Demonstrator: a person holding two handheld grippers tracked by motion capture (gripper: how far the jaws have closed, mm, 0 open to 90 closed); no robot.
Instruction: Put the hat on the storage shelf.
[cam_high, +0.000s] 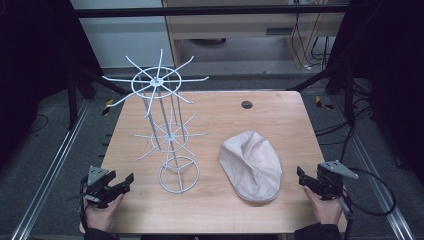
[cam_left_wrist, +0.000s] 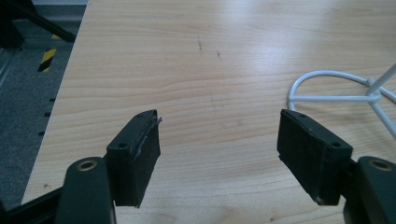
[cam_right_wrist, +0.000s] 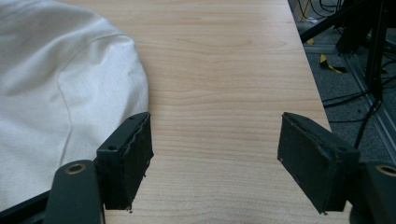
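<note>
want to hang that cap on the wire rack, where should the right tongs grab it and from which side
Grip the cream cap at its near right edge, coming in low from the right, where the right tongs already wait open beside it. The cloth lies flat and slumped on the table, so its thin rim is probably the easiest part to pinch. The white wire rack stands to its left.

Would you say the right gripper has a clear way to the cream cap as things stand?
Probably yes: the right gripper has its jaws open beside the cream cap, with bare table between them and nothing in the way.
</note>
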